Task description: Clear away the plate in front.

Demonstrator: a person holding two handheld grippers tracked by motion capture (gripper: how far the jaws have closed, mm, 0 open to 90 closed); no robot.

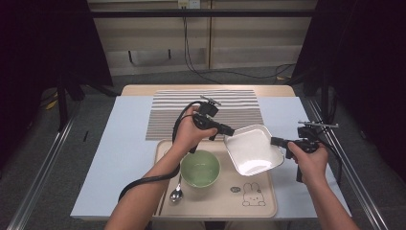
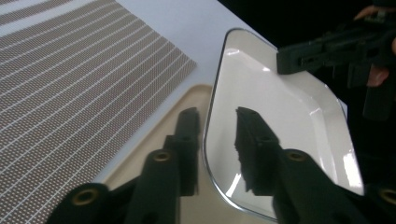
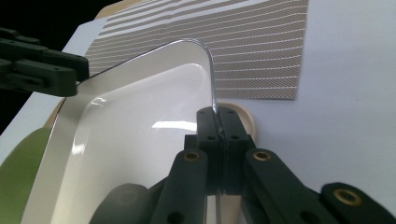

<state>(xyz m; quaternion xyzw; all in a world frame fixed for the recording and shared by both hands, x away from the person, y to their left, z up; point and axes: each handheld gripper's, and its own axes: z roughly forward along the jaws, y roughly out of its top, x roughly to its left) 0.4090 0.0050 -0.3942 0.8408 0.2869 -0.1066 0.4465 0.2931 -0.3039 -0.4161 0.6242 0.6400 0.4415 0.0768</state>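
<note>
A white square plate [image 1: 251, 151] hangs tilted over the right end of a beige tray [image 1: 215, 197]. My right gripper [image 1: 274, 141] is shut on the plate's right rim; in the right gripper view its jaws [image 3: 217, 112] pinch the thin edge of the plate [image 3: 130, 140]. My left gripper [image 1: 229, 130] is at the plate's opposite corner. In the left gripper view its jaws [image 2: 215, 114] stand apart on either side of the rim of the plate [image 2: 280, 116], and neither pad presses on it. The right gripper [image 2: 327, 51] shows at the plate's far edge.
A green bowl [image 1: 200, 168] stands on the tray's left half, with a metal spoon [image 1: 176, 194] beside it. A striped placemat [image 1: 206, 103] lies behind the tray on the pale table [image 1: 124, 143]. A cable trails from the left gripper along the forearm.
</note>
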